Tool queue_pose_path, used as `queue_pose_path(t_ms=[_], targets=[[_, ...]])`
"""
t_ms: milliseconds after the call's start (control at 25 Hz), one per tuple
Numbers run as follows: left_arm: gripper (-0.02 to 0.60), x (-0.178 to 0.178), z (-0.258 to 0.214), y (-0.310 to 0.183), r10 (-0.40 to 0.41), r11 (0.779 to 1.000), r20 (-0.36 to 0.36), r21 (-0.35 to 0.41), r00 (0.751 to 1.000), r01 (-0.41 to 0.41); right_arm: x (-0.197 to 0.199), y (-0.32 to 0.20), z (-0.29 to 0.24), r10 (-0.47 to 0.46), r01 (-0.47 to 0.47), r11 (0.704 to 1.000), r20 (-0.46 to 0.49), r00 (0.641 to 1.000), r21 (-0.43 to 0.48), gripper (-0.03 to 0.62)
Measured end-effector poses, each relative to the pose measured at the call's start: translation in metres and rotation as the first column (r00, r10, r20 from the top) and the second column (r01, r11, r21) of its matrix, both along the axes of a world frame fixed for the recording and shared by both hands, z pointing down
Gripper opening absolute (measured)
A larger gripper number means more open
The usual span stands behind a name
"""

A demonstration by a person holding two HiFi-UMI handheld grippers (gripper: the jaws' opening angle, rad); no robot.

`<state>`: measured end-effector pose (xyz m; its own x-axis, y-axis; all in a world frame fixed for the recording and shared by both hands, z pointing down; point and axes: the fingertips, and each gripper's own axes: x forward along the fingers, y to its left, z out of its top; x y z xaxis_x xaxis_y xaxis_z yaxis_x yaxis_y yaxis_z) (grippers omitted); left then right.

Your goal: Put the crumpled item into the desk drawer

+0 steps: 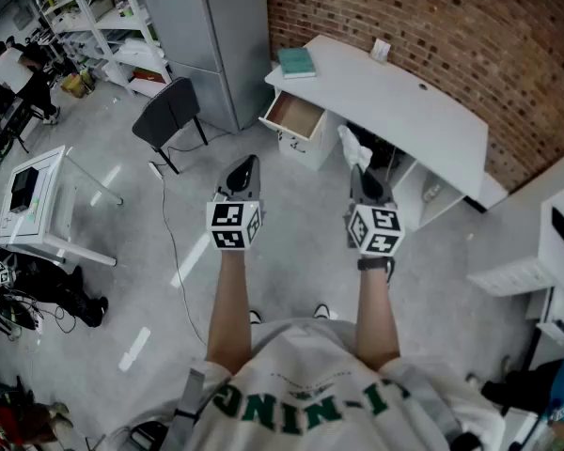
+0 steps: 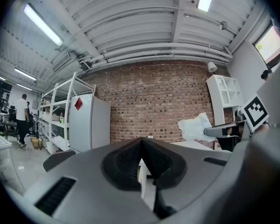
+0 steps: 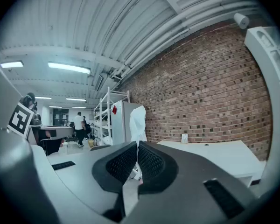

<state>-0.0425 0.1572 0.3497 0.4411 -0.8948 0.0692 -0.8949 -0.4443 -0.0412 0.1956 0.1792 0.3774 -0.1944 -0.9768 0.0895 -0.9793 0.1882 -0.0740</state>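
A white crumpled item (image 1: 353, 145) sticks up out of my right gripper (image 1: 358, 169), which is shut on it in the air in front of the white desk (image 1: 404, 97). In the right gripper view the crumpled item (image 3: 137, 119) rises from between the closed jaws. The desk drawer (image 1: 294, 116) stands pulled open at the desk's left end, its wooden inside showing, to the left of the held item. My left gripper (image 1: 248, 163) hangs shut with nothing in it, below the drawer. The left gripper view shows the crumpled item (image 2: 195, 127) at the right.
A teal book (image 1: 296, 62) and a small white card (image 1: 381, 50) lie on the desk top. A dark chair (image 1: 171, 109) and a grey cabinet (image 1: 216, 26) stand left of the desk. A brick wall (image 1: 432, 17) runs behind. White shelving (image 1: 89, 12) and a small table (image 1: 33, 205) stand at the left.
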Motion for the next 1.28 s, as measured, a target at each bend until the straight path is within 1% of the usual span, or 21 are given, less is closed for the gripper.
queue_pose_path(t_ms=[320,520,640,800,960,1120,1280], targets=[[-0.005,0.038,0.003,0.007,-0.045,0.999,-0.012,-0.007,0.999,0.045,0.040,-0.004,-0.012,-0.044,0.045,0.999,-0.027,0.999,0.022,0.005],[-0.005,0.065,0.004,0.020,-0.092,0.996,-0.031,-0.014,0.995,0.091,0.065,0.002,-0.016,-0.063,0.063,0.998,0.011,0.998,0.029,0.005],[-0.006,0.082,0.008,0.024,-0.102,0.995,-0.055,-0.022,0.993,0.101,0.075,0.004,-0.003,-0.075,0.074,0.997,0.046,0.996,0.009,0.005],[-0.006,0.085,0.015,0.024,-0.110,0.993,-0.053,-0.042,0.993,0.108,0.066,0.004,0.016,-0.112,0.113,0.993,0.038,0.993,-0.033,0.005],[-0.006,0.086,0.025,0.010,-0.098,0.994,-0.049,-0.053,0.994,0.095,0.059,-0.012,0.027,-0.126,0.128,0.990,0.035,0.991,-0.055,0.005],[-0.005,0.073,0.037,-0.030,-0.087,0.995,-0.045,-0.060,0.995,0.084,0.039,-0.045,0.040,-0.141,0.142,0.987,0.020,0.990,-0.074,0.005],[-0.005,0.056,0.031,-0.083,-0.053,0.998,-0.047,-0.042,0.997,0.051,0.015,-0.099,0.038,-0.134,0.135,0.987,0.017,0.991,-0.085,0.005]])
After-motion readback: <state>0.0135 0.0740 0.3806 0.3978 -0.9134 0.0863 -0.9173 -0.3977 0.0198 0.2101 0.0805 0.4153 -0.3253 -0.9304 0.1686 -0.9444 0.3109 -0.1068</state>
